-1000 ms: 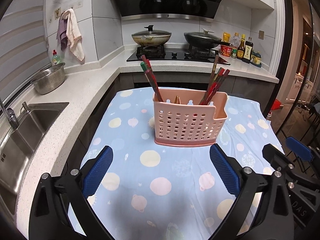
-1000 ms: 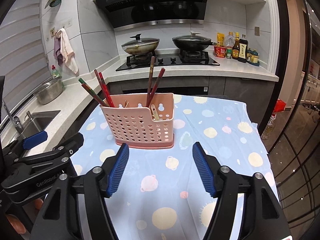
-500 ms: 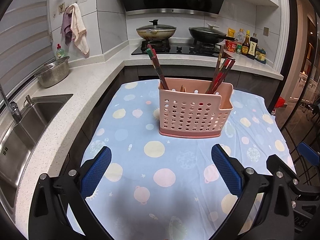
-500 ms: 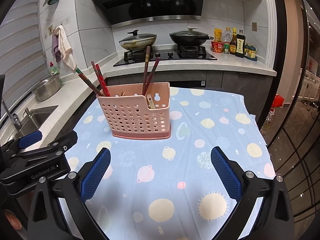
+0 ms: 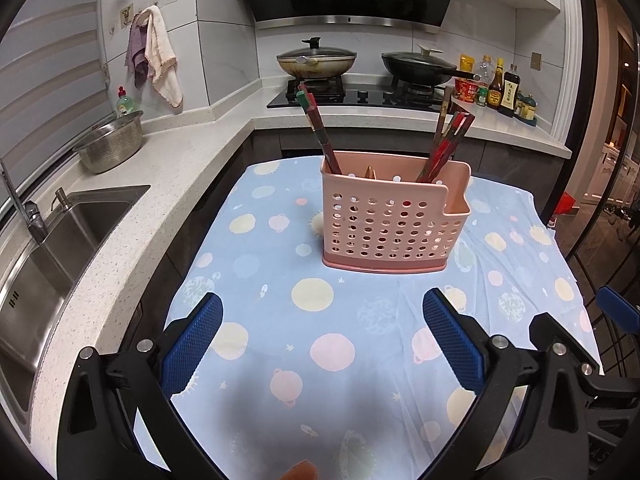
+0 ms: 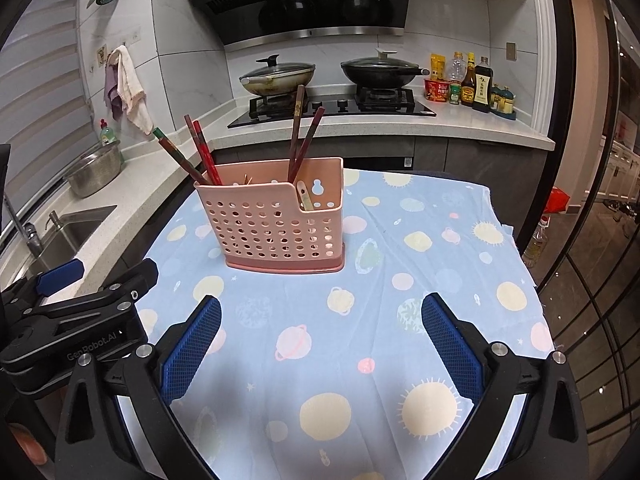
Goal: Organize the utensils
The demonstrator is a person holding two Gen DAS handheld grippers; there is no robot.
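Observation:
A pink perforated utensil basket (image 5: 390, 220) stands upright on the blue patterned tablecloth (image 5: 320, 360); it also shows in the right wrist view (image 6: 276, 224). Red and dark chopsticks (image 5: 320, 128) lean out of its left end, and more chopsticks (image 5: 446, 144) lean out of its right end. A small spoon handle (image 6: 306, 196) pokes up in the low side compartment. My left gripper (image 5: 320, 344) is open and empty, well short of the basket. My right gripper (image 6: 320, 344) is open and empty, also short of the basket.
A counter with a sink (image 5: 52, 248) and a steel colander (image 5: 110, 146) runs along the left. A stove with two lidded pans (image 5: 316, 60) and sauce bottles (image 5: 502, 90) lies behind. The table's right edge (image 6: 540, 300) drops to the floor.
Both grippers have pulled back from the basket and risen a little. The right gripper's jaws have opened from narrow to wide. The left jaws stayed open.

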